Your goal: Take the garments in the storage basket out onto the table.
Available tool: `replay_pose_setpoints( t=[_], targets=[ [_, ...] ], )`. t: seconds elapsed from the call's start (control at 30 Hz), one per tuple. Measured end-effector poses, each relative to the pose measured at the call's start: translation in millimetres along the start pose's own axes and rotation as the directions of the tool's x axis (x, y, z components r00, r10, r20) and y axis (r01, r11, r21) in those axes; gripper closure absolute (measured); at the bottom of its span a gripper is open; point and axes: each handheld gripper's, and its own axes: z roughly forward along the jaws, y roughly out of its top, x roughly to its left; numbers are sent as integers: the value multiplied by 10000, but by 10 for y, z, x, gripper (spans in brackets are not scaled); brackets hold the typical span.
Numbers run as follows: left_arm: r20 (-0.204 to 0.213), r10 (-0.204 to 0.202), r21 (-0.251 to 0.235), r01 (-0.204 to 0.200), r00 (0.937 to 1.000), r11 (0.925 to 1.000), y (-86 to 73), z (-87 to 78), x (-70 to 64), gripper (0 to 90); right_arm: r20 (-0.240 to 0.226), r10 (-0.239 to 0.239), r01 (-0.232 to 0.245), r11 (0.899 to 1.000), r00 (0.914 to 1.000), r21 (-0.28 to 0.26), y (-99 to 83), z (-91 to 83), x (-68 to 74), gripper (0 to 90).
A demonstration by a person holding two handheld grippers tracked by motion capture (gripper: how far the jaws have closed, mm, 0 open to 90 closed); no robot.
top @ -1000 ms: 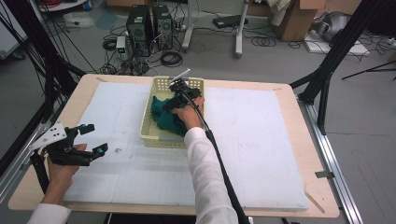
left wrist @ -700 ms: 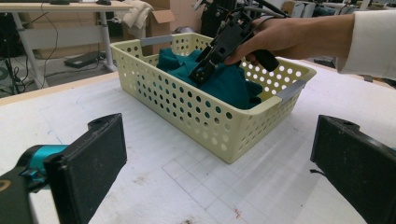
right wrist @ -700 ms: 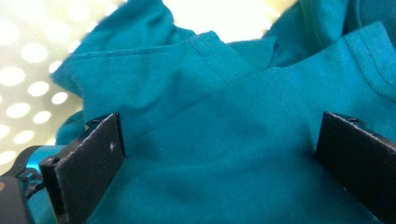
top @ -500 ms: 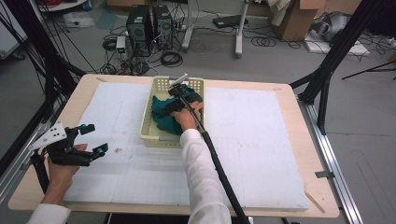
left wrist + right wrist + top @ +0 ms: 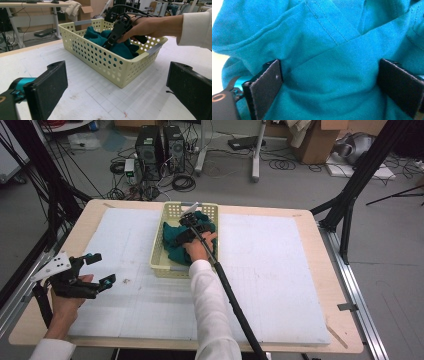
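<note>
A pale yellow perforated basket (image 5: 156, 256) stands at the back middle of the white mat and holds a crumpled teal cloth (image 5: 172, 245). My right gripper (image 5: 192, 227) reaches down into the basket. In the right gripper view it (image 5: 329, 82) is open, jaws wide apart and pressed into the teal cloth (image 5: 324, 37), a fold bulging between them. My left gripper (image 5: 102, 268) hovers open over the mat's front left, holding nothing. In the left gripper view its jaws (image 5: 117, 92) frame the basket (image 5: 107, 62), the cloth (image 5: 122, 48) and the right gripper (image 5: 110, 42).
A white foam mat (image 5: 280, 280) covers most of the wooden table (image 5: 345, 335). The right gripper's black cable (image 5: 235, 305) runs back along the sleeve to the front edge. Black frame legs (image 5: 345, 205), computers and cables stand on the floor behind.
The right hand has shifted only slightly inside the basket, staying down on the cloth. The left gripper has not moved.
</note>
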Motion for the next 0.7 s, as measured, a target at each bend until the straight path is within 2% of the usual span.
replay_pose_setpoints(
  t=[0.4,0.63,0.7],
  targets=[
    [-6,-52,-63,52,10000,10000,0,-7,8,39,-229,284,-281,9995,9993,146,-7,-4,-18,170],
    [-12,-45,-88,45,10000,10000,1,-10,8,39,-256,495,-490,9986,9984,220,-8,-26,-4,274],
    [-37,-59,-90,59,10000,9999,1,-13,10,39,-273,529,-523,9984,9982,228,-8,-38,-1,327]
  ],
)
